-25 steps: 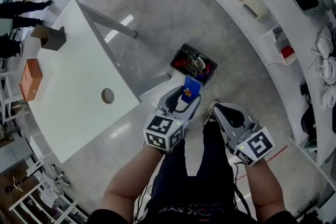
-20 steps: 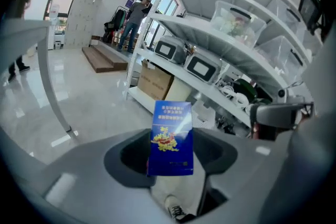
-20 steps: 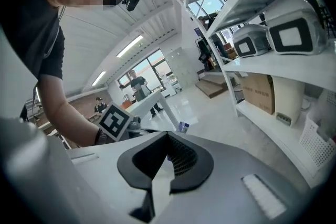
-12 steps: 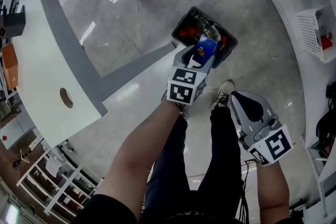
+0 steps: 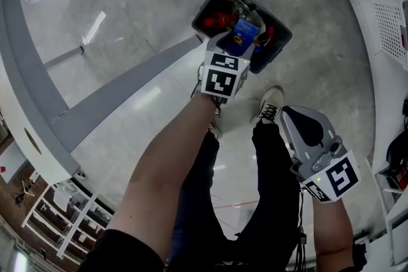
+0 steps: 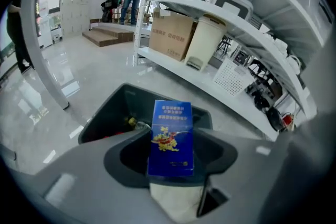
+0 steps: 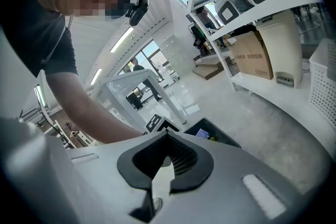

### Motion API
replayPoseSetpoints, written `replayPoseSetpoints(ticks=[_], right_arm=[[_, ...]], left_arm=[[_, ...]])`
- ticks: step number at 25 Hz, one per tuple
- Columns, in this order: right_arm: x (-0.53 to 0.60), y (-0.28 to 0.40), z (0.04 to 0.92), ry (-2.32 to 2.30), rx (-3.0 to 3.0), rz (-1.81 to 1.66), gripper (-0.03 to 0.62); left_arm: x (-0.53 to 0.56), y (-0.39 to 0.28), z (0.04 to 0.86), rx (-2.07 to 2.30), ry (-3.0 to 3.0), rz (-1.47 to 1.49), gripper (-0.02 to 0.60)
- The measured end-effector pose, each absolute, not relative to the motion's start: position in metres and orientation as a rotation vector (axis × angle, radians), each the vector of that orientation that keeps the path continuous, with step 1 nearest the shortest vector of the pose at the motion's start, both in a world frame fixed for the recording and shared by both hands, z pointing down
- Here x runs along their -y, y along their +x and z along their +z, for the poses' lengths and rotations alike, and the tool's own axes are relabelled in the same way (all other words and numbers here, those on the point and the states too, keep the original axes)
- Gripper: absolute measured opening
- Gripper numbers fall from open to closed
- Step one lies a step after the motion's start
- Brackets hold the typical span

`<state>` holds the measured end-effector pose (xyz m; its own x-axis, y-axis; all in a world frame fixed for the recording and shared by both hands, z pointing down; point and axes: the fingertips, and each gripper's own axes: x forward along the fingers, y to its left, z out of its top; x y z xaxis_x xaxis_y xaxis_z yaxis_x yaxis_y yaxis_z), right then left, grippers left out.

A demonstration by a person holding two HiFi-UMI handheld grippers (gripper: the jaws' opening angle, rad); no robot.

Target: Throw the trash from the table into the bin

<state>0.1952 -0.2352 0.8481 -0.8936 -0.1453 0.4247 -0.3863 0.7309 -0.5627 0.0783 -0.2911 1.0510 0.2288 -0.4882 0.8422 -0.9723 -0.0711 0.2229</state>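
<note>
Polished grey floor (image 5: 146, 16) fills most of the head view. Black bin (image 5: 205, 8) sits top centre, and the white tabletop (image 5: 14, 113) is only a sliver at the left edge. Left gripper (image 5: 237, 41) clamps a blue carton (image 6: 170, 136) by its lower end, jaws set wide around it. Its top end pokes out over the bin's mouth. Left gripper view looks past the carton straight into the bin, so we read it as lined up above the opening, not yet inside. Bin already holds rubbish: something red (image 5: 213, 22) and a clear bottle-like piece, can't tell more. Right gripper (image 5: 305, 128) hangs lower right beside the person's leg, jaws together with nothing between them, well apart from the bin.

Step in hand, as we judge it: the drop. Next move calls for spreading the left jaws enough to free the carton over the opening. Near rim looks close, so we'd nudge it further in first. Risk: carton clips the rim and lands on the floor.
</note>
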Motion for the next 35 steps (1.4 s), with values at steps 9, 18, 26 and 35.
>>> replayPoseSetpoints(ticks=[9, 18, 26, 35], right_arm=[[0.23, 0.199, 0.854, 0.439, 2.569, 0.961, 0.0], [0.231, 0.194, 0.845, 0.462, 2.572, 0.925, 0.0], [0.231, 0.181, 0.798, 0.474, 2.61, 0.864, 0.0], [0.224, 0.172, 0.704, 0.469, 2.654, 0.779, 0.0]], left_arm=[[0.294, 0.086, 1.053, 1.353, 1.742, 0.763, 0.294], [0.288, 0.083, 1.015, 1.429, 1.77, 0.725, 0.009], [0.279, 0.094, 0.93, 1.429, 1.87, 0.6, 0.008], [0.233, 0.116, 0.775, 1.437, 1.976, 0.417, 0.008]])
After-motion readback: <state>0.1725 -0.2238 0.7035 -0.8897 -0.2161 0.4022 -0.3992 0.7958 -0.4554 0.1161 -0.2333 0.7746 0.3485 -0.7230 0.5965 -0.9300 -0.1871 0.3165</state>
